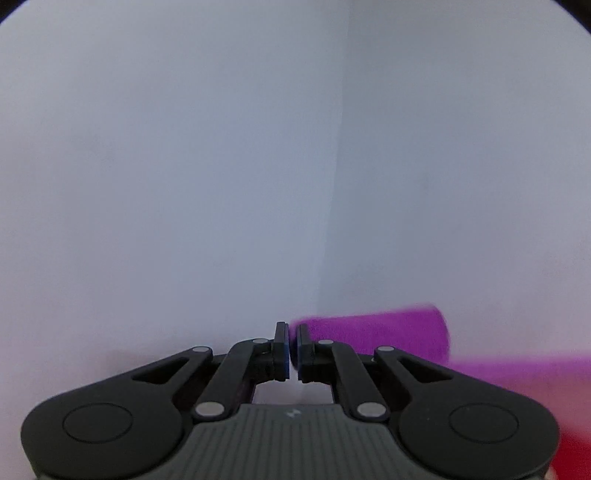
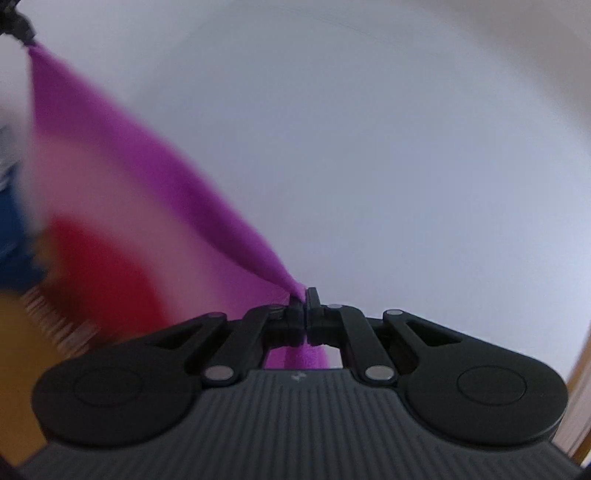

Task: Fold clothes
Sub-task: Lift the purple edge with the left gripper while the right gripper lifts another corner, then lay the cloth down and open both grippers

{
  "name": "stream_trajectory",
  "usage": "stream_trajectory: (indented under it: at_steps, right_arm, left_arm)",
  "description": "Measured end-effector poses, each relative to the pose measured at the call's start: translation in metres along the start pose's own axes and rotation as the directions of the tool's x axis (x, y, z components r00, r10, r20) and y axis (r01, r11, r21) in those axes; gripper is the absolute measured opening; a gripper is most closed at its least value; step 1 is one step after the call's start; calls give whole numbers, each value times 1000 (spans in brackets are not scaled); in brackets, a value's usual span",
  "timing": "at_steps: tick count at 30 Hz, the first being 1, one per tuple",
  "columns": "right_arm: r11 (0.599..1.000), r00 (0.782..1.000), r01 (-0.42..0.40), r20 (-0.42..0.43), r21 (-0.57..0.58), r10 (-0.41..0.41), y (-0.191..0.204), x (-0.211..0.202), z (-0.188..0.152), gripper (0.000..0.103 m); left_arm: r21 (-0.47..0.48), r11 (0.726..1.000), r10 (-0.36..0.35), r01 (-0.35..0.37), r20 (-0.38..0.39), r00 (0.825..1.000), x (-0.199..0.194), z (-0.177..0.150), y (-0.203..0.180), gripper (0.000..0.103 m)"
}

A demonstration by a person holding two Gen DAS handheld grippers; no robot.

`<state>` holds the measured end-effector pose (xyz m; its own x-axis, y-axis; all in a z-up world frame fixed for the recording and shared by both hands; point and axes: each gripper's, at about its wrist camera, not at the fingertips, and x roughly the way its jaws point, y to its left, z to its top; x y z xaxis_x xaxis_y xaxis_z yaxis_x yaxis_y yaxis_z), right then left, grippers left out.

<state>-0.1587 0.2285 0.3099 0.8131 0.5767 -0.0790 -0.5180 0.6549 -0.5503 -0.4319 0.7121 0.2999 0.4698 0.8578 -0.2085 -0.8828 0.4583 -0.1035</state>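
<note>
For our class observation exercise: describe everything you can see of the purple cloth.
The purple cloth is soft, fleecy-looking fabric, plain magenta-purple and blurred. It is held in the air, stretched in a taut band between the two grippers: the right gripper is shut on one bunched corner, the left gripper on another. More of it hangs below the right jaws. No seams or labels show.

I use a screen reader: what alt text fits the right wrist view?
The right gripper is shut on a corner of a purple fleece cloth, which stretches up-left to the left gripper against a plain white wall. Blurred red and blue shapes lie lower left.
</note>
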Motion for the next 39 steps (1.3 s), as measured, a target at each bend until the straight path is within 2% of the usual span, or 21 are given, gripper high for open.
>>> stream_trajectory:
  at_steps: [2,4,6,8,10,13,15,18,21,23,24,26,28,29,31,32,33,35,37,38,39]
  right_arm:
    - [996,987,-88,-133,27,91,37,-3,-43,5]
    - [988,951,-150,-267,38,155,79,-10,-87,5]
    - [981,913,-191,-358,46,194,115,-19,-123,5]
    - [971,870,-230,-434,61,234,147,-26,-154,5]
    - [961,838,-270,-478,56,264,174,-37,-168,5]
    - [949,798,-305,-522,83,302,194,-59,-184,5]
    - [942,778,-318,-539,105,322,200,-75,-192,5]
    - [943,749,-316,-582,108,317,201,-96,-207,5]
    - [952,702,-287,-654,103,282,198,-112,-234,5]
    - [967,659,-246,-720,65,216,192,-119,-256,5]
    - [976,631,-210,-756,52,175,183,-124,-269,5]
    - [993,556,-115,-826,36,94,154,-139,-298,6]
    - [999,470,-13,-881,47,48,129,-146,-318,8]
    - [998,464,31,-885,49,29,123,-146,-318,9]
    - [992,504,111,-864,53,-11,119,-142,-306,21]
    - [987,523,151,-852,56,-32,118,-141,-300,34]
    - [980,552,186,-832,67,-48,116,-139,-291,46]
    - [964,638,229,-769,134,-45,113,-134,-268,59]
    - [949,716,204,-698,241,24,115,-123,-249,64]
    - [939,746,170,-661,298,75,119,-115,-242,65]
    - [930,761,122,-634,348,137,129,-102,-239,65]
  left_arm:
    - [-4,1000,18,-19,-115,993,4,-58,19,4]
    - [24,998,67,-63,-220,973,11,-117,35,4]
    - [29,995,102,-98,-332,938,12,-163,55,4]
    - [23,992,121,-123,-439,890,11,-206,77,4]
    - [25,992,121,-126,-501,857,13,-233,99,4]
    - [28,999,53,-45,-559,827,15,-255,103,4]
    - [75,997,33,11,-569,822,22,-266,95,6]
    - [118,987,-19,109,-588,809,3,-277,79,8]
    - [153,967,-70,204,-608,791,-16,-286,50,9]
    - [180,949,-93,257,-621,779,-21,-291,30,9]
    - [190,937,-110,292,-633,766,-19,-295,20,9]
    - [212,914,-133,347,-649,749,-17,-302,1,11]
    - [235,890,-149,391,-659,737,-13,-306,-18,22]
    - [244,881,-153,404,-663,733,-9,-309,-26,27]
    - [252,862,-168,440,-677,717,8,-315,-47,49]
    - [249,854,-178,456,-685,707,19,-319,-57,53]
    - [247,847,-184,470,-693,697,31,-322,-68,57]
    - [256,839,-178,481,-705,687,53,-331,-89,60]
    - [284,833,-152,474,-707,691,80,-340,-111,62]
    - [300,830,-138,469,-705,695,93,-344,-120,63]
    - [315,827,-123,466,-708,696,110,-349,-127,64]
